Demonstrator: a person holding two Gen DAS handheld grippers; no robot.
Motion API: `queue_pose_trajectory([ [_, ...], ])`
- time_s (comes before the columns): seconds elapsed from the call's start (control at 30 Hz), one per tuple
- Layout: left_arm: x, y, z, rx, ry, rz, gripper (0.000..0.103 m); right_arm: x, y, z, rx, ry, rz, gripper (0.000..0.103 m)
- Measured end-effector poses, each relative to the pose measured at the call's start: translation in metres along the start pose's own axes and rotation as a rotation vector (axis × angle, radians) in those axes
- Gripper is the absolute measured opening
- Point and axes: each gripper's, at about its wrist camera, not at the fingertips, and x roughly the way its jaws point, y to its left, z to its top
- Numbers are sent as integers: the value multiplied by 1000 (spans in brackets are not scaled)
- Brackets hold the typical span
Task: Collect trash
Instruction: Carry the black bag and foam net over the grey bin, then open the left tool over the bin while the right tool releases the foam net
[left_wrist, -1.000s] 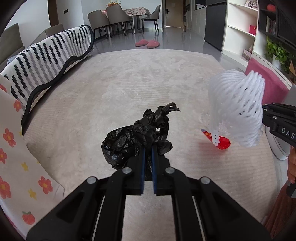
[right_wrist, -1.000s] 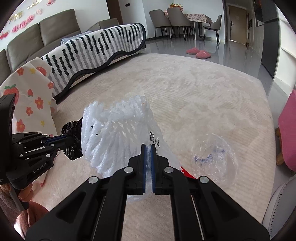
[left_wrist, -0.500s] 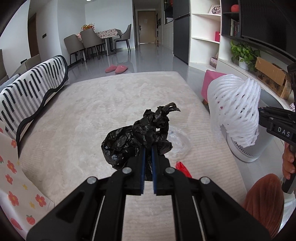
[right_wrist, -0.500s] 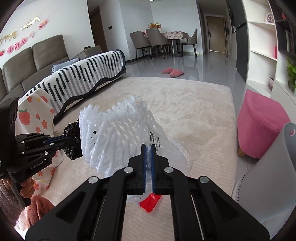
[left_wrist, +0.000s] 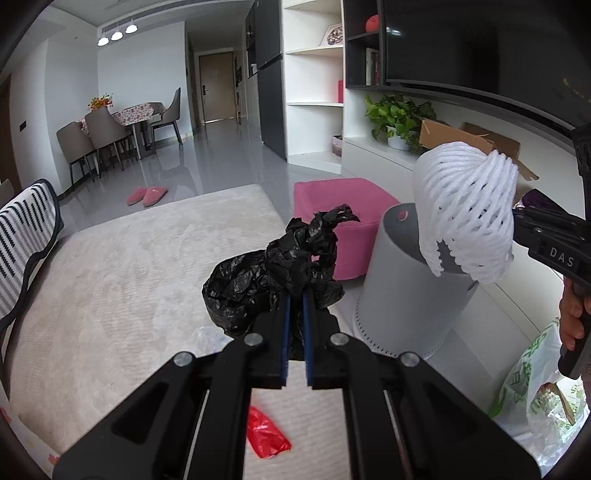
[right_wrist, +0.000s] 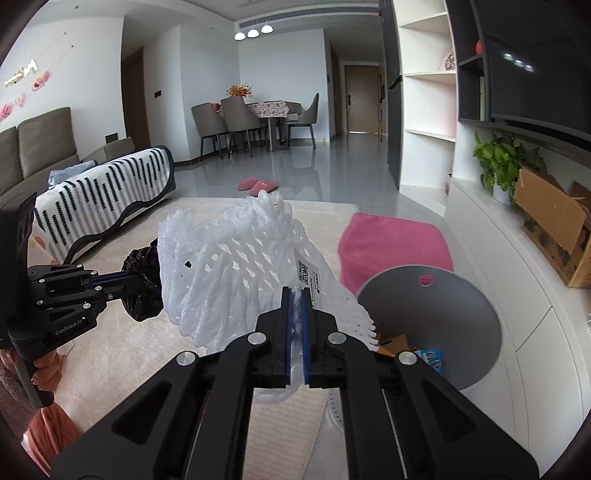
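Left gripper (left_wrist: 294, 295) with jaws closed tight on knotted black trash bag (left_wrist: 273, 273), held up off the pale rug (left_wrist: 129, 266). Right gripper (right_wrist: 294, 295) with jaws pinched on white foam net (right_wrist: 240, 269), hanging at the rim of grey bin (right_wrist: 461, 325). Red scrap (left_wrist: 266, 435) on rug below; pink pouf (right_wrist: 391, 243) beyond bin

The left gripper (right_wrist: 107, 286) reads "GenRobot.AI"; right gripper (left_wrist: 517, 218), "DAS".

My claws (left_wrist: 295, 299) are black with blue pads; bag (left_wrist: 266, 277) black, foam net (right_wrist: 236, 273) white, bin (right_wrist: 454, 317) grey, stool (right_wrist: 395, 243) pink.
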Motion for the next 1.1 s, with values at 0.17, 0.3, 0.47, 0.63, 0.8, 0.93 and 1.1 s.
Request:
queue_pose_trajectory([
  [0.17, 23, -52, 38, 54, -24, -83, 7, -18, -52, 12, 35, -16, -77, 3],
  [0.3, 43, -86, 62, 81, -29, -138, 7, -23, -88, 17, 59, -17, -124, 3],
  [0.47, 66, -119, 78, 105, -19, -183, 7, -25, -125, 18, 95, -16, -154, 4],
  [0.63, 88, -139, 82, 113, 10, -201, 7, -17, -149, 12, 128, -3, -163, 4],
  [0.8, 107, -143, 78, 121, 49, -202, 7, -1, -164, 4, 159, 19, -160, 4],
  [0.93, 118, -144, 77, 115, 71, -200, 7, 10, -163, -3, 167, 49, -150, 4],
  [1.1, 126, -145, 78, 121, 84, -190, 7, 19, -167, -9, 192, 74, -136, 21],
])
